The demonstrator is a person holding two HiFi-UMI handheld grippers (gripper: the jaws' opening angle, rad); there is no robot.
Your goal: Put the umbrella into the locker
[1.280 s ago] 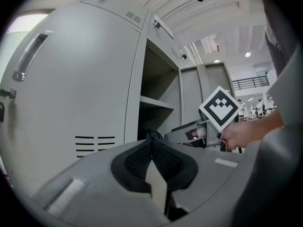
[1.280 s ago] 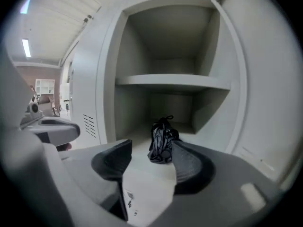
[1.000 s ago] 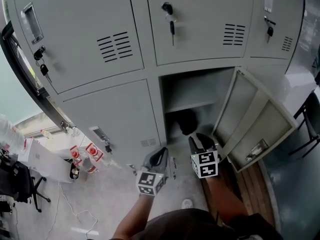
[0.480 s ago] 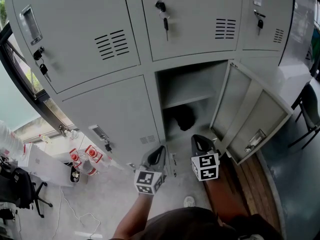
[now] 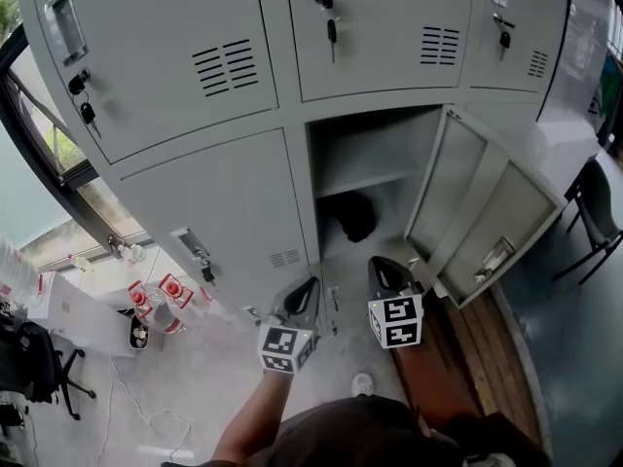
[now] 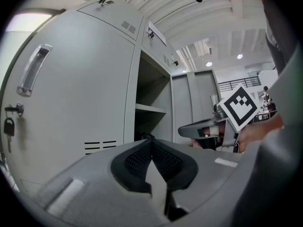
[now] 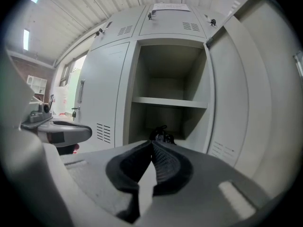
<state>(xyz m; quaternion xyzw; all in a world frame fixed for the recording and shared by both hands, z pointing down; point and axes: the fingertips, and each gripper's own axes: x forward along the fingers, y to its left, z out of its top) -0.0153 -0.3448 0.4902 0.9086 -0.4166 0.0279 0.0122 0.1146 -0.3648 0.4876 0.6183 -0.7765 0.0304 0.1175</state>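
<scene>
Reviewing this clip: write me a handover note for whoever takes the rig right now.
Left gripper: shut, empty, in front of the lockers.
Right gripper: shut, empty, pointing at the open locker.
Umbrella: lies in the locker's lower part, under the shelf; neither gripper touches it.
Done: umbrella is inside.
Left: nothing of the task itself. The door stands open, so shutting it may be worth doing.

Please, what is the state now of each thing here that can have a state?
Locker door: open.
Umbrella: lies inside, below the shelf.
Left hand-held gripper: shut, empty.
Right hand-held gripper: shut, empty.
Neighbouring door: closed.
</scene>
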